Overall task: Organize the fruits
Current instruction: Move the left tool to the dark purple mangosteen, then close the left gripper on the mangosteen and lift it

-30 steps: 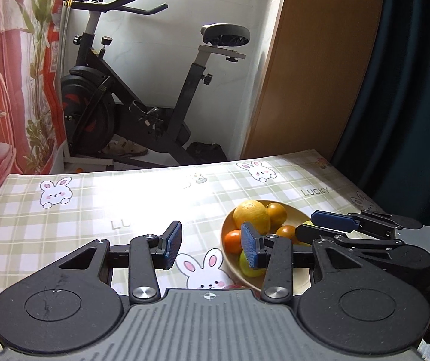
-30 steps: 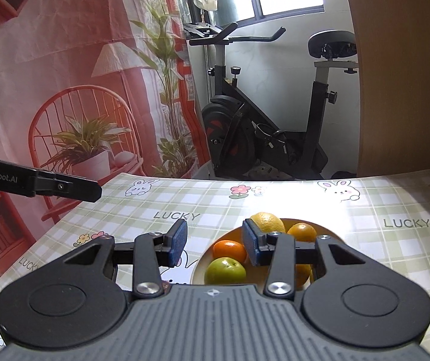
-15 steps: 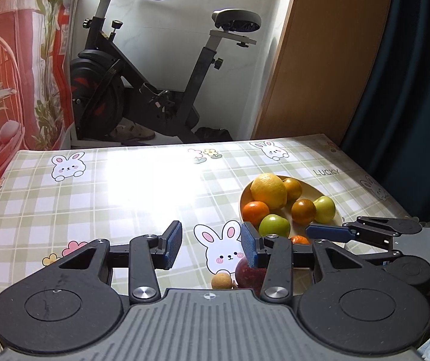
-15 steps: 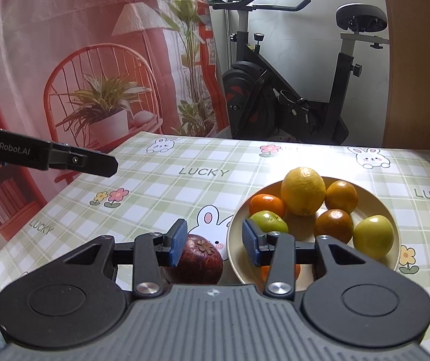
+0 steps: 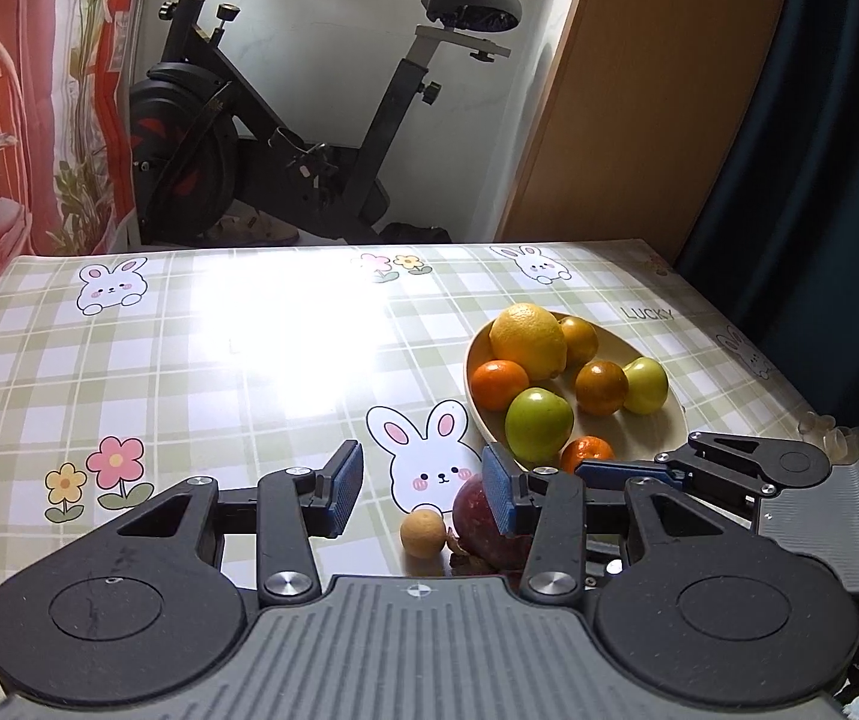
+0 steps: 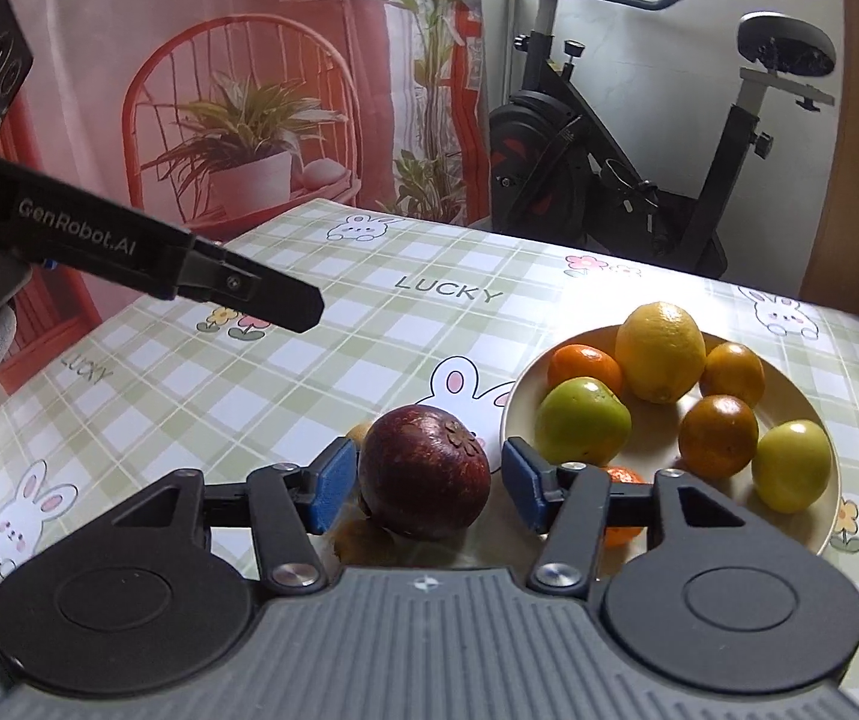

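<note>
my right gripper [image 6: 426,489] sits low over the table [image 6: 369,336], its blue fingers [image 6: 333,483] spread wide on either side of a dark purple mangosteen [image 6: 423,471]. the left pad looks to be just at the fruit's skin, the right pad stands apart from it, so nothing is gripped. the mangosteen rests on the table just beside the rim of the plate [image 6: 813,534], not on it. a small tan longan [image 5: 423,533] lies next to the mangosteen on its far-left side, mostly hidden from the right wrist view.

my left gripper [image 5: 423,486] hangs over the table near the front edge, fingers [image 5: 345,483] wide apart and empty, with a printed rabbit showing between them.

just beyond, the plate holds a green fruit [image 6: 582,420], a small orange [image 6: 585,369], a big yellow lemon [image 6: 660,351], two darker oranges [image 6: 717,435], a yellow-green fruit [image 6: 792,465] and one more small orange partly behind my right finger.

farther off, an exercise bike [image 6: 627,162] stands past the table's far edge, and a red printed curtain [image 6: 189,60] hangs to the left.
</note>
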